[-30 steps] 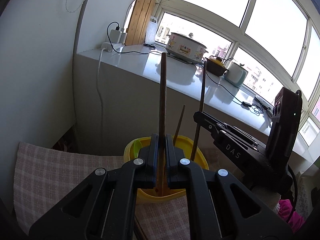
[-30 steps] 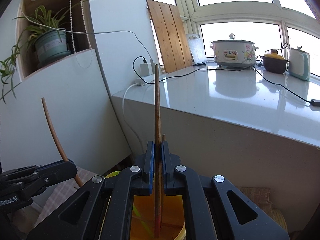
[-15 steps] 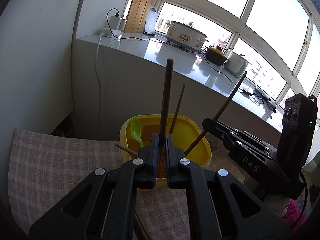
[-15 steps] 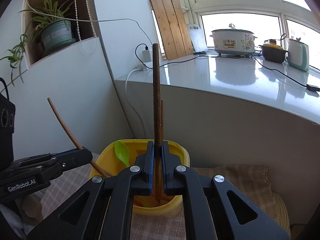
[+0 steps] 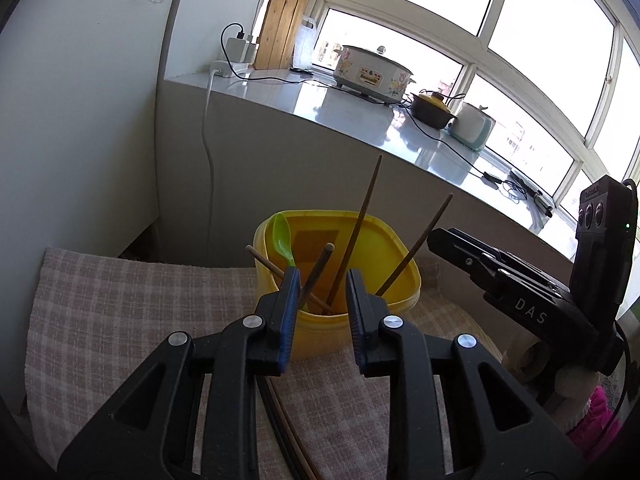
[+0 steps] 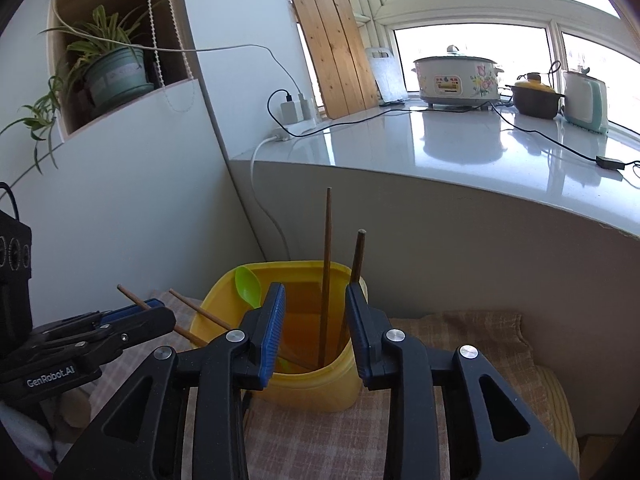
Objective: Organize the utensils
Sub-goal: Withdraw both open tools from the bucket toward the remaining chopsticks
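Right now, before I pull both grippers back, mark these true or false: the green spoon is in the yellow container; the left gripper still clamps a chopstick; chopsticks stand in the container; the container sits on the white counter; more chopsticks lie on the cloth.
1. The green spoon is in the yellow container. True.
2. The left gripper clamps a chopstick. False: its jaws are opening, and the pads press on nothing.
3. Several chopsticks stand in the container. True.
4. The container sits on the white counter. False: it rests on the checked cloth below the counter.
5. More chopsticks lie on the cloth under the left gripper. True.
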Tool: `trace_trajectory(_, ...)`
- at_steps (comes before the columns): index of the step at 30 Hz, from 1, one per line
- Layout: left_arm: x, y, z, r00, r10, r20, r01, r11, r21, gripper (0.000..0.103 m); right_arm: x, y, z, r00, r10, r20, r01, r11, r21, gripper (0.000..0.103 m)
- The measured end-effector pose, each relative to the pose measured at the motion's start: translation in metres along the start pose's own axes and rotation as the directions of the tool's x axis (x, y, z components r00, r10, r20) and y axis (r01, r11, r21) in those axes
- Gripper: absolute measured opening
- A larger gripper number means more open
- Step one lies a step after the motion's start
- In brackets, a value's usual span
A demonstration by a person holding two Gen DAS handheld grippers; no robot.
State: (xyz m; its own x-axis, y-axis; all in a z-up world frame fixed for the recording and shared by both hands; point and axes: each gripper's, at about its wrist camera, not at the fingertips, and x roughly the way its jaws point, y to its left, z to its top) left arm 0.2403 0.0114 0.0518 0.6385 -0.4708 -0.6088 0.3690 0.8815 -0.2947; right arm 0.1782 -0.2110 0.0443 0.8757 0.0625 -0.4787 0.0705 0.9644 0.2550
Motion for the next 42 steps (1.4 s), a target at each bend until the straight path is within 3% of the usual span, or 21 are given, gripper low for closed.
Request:
trace_trajectory(7, -0.022, -0.003, -0.011, 0.999, 0.033, 0.023, -0.034, 0.999, 0.041, 0.022, -0.015, 0.009, -0.007, 1.0, -0.024, -0.014, 0.024, 1.0, -0.02, 0.03)
trace_trajectory(10, -0.032, -0.006, -0.018, 0.998, 0.047, 0.034, -0.049, 0.996, 0.068, 0.023, -0.023, 0.016, -0.013, 0.999, -0.04, -0.014, 0.04, 0.998, -0.043, 0.04)
trace_trajectory(11, -0.035, -0.006, -0.021, 0.998, 0.054, 0.034, -0.056, 0.996, 0.075, 0.029, -0.026, 0.018, -0.015, 0.999, -0.046, -0.012, 0.046, 0.998, -0.05, 0.044)
trace_trajectory(14, -0.042, -0.006, -0.03, 0.996, 0.081, 0.043, -0.085, 0.992, 0.092, 0.062, -0.031, 0.023, -0.021, 0.998, -0.058, -0.024, 0.057, 0.997, -0.059, 0.047)
trace_trajectory(17, -0.049, -0.006, -0.04, 0.988, 0.141, 0.061, -0.148, 0.981, 0.127, 0.069, -0.039, 0.03, -0.028, 0.996, -0.082, -0.021, 0.08, 0.993, -0.084, 0.058)
trace_trajectory(21, -0.056, -0.003, -0.052, 0.976, 0.201, 0.078, -0.211, 0.968, 0.139, 0.088, -0.049, 0.04, -0.036, 0.992, -0.124, 0.005, 0.124, 0.984, -0.129, 0.073)
trace_trajectory(28, -0.06, 0.006, -0.069, 0.954, 0.297, 0.048, -0.3, 0.943, 0.143, 0.089, -0.062, 0.043, -0.048, 0.989, -0.144, 0.026, 0.146, 0.978, -0.15, 0.081)
trace_trajectory(34, -0.06, 0.017, -0.081, 0.953, 0.301, 0.03, -0.303, 0.946, 0.119, 0.09, -0.06, 0.033, -0.061, 0.987, -0.159, 0.001, 0.158, 0.979, -0.127, 0.082)
trace_trajectory(37, -0.057, 0.022, -0.091, 0.947, 0.321, 0.019, -0.322, 0.942, 0.099, 0.096, -0.058, 0.028, -0.07, 0.982, -0.187, -0.016, 0.183, 0.975, -0.124, 0.082)
trace_trajectory(42, -0.044, 0.027, -0.108, 0.943, 0.328, -0.054, -0.322, 0.942, 0.091, 0.096, -0.053, 0.016, -0.087, 0.977, -0.191, -0.089, 0.185, 0.98, -0.075, 0.083)
